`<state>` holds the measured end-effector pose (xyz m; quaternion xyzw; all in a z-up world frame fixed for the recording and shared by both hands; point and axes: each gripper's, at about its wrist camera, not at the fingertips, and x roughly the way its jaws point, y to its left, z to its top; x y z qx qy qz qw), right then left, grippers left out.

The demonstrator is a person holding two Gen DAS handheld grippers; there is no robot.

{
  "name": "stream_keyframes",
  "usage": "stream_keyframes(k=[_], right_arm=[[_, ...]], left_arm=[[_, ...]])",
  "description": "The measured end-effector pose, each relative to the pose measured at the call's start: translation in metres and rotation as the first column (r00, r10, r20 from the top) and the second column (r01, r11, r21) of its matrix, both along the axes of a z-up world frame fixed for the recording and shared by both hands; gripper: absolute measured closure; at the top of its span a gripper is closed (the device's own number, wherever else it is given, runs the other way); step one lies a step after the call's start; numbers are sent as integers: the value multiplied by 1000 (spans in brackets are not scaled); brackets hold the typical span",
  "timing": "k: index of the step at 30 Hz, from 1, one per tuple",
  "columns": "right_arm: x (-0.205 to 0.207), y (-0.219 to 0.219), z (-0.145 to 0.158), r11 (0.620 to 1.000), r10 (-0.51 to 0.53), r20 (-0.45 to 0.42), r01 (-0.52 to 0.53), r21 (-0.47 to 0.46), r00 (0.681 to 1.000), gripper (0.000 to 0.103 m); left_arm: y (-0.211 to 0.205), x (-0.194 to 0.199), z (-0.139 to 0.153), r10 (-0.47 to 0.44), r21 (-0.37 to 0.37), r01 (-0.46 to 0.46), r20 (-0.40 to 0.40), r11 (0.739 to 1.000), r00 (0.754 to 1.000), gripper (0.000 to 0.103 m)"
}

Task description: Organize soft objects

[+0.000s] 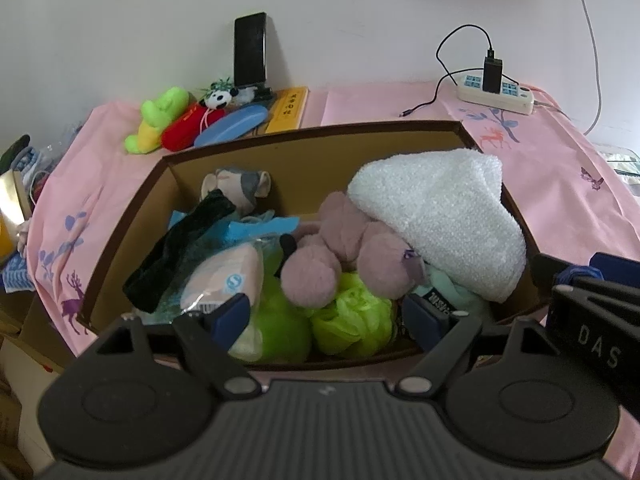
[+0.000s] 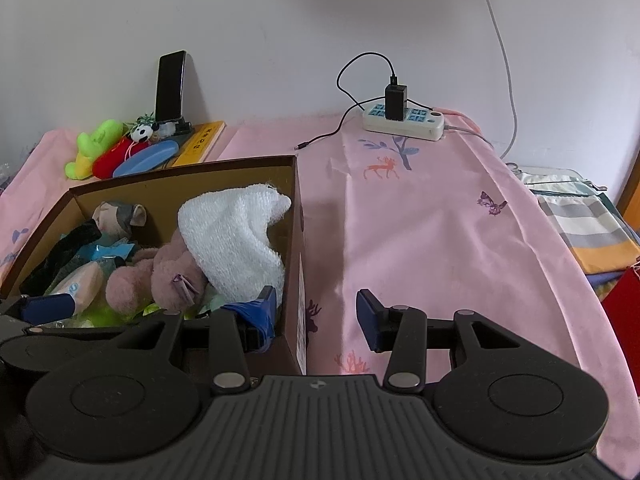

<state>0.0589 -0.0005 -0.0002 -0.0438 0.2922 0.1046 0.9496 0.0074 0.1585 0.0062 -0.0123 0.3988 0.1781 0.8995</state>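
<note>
Left tool (image 1: 326, 316) is held spread above the box (image 1: 308, 136), nothing gripped. Right tool (image 2: 316, 314) is spread too, straddling the box's right wall. White towel (image 1: 436, 216) is draped over the pink plush (image 1: 344, 248) inside; green plush (image 1: 160, 118) lies behind on the desk (image 2: 420, 220).

Each tool, left (image 1: 328, 318) and right (image 2: 316, 314), has a ribbed black body with two round black discs. Black linkage arms pivot on silver screws and carry blue finger pads (image 2: 370, 316). White letters, seemingly "DAS", mark the right tool's side in the left view.
</note>
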Motion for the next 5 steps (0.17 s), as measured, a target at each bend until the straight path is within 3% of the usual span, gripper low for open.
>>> stream_keyframes(k=[5], right_arm=[[-1,0,0,1000,4,4,-4,5,1000,75]], left_arm=[[1,0,-1,-6,-7,6,6,1000,1000,18]])
